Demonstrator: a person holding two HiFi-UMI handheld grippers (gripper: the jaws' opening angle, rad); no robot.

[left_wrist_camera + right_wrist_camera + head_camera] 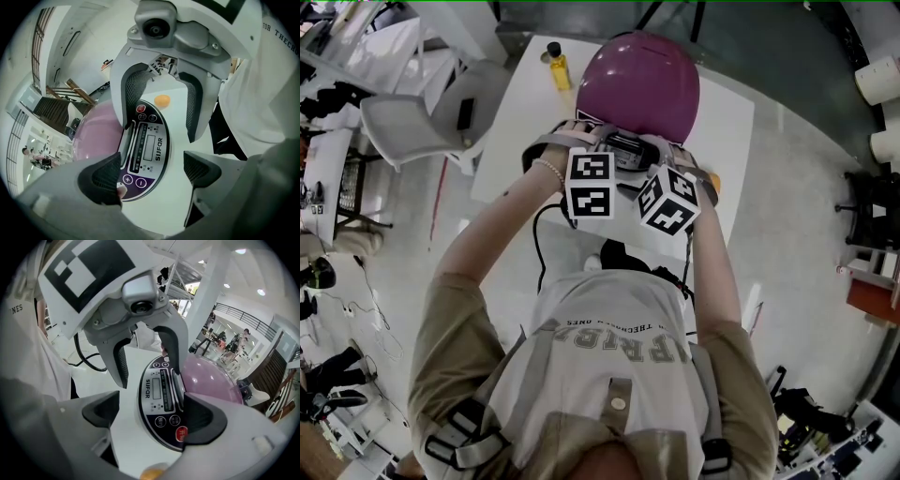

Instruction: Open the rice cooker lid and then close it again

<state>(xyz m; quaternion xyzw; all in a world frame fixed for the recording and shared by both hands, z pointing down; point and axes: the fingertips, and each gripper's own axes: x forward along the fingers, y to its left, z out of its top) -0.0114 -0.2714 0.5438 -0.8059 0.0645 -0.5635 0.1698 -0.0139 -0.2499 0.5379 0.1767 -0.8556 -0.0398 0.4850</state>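
Now, left of centre, the left gripper (581, 139) holds its jaws spread at the control panel (146, 150), printed roughly "SUPOR"; the purple rice cooker lid (639, 84), upper centre, lies closed; right of it the right gripper (675, 155) is equally unclenched.

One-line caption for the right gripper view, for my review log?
Open right hand-held gripper over the rice cooker's control panel, opposite the left hand-held gripper; pink lid closed.

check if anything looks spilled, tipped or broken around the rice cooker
Nothing stands out: the rice cooker sits level on the white table with its pink lid down, the yellow bottle stands upright, and no spill shows.
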